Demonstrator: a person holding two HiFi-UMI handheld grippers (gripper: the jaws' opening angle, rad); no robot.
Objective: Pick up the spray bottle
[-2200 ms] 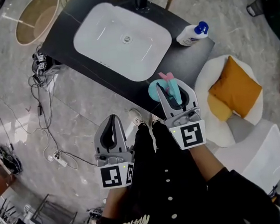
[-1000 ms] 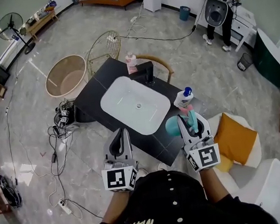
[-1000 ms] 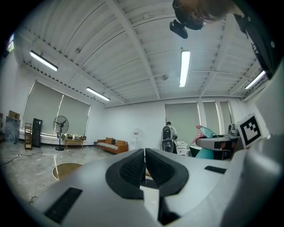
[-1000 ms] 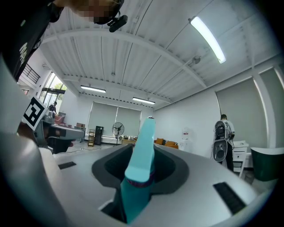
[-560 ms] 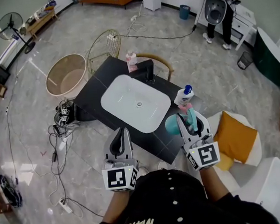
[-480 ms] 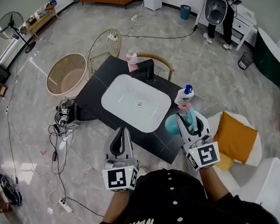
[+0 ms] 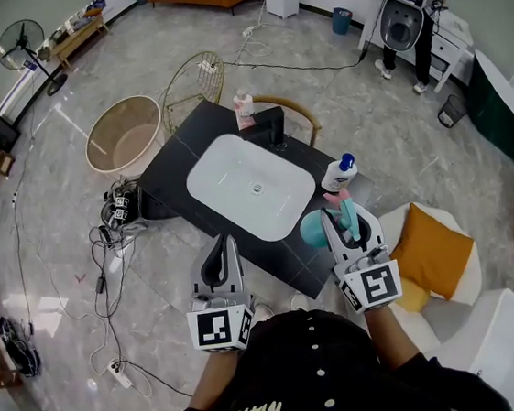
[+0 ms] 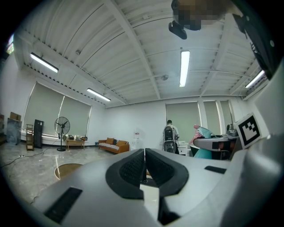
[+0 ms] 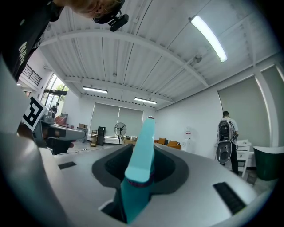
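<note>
Two hand-held grippers, one room, noted big to small.

Grey marble floor, cables trailing across it at the left. Black tabletop set at an angle mid-room. White armchair to its right. White basin sunk in the tabletop, black faucet at its far rim. Round tan tub on the floor beyond the tabletop's left corner, wire basket just beside it. Person with a backpack standing far off at the right. Orange cushion lying on the armchair.

Left hand-held gripper: level, over the near edge of the tabletop, jaws pressed together, nothing between them.

Right hand-held gripper: level, jaws pinching the teal spray bottle at its neck. The round body bulges out to the left and the pink trigger end pokes past the fingertips. Bottle sits over the tabletop's near right edge; cannot tell whether its base is clear of the surface.

White bottle with blue cap: on the tabletop's right corner, just beyond the spray bottle. Small pink bottle: far edge, beside the faucet.
</note>
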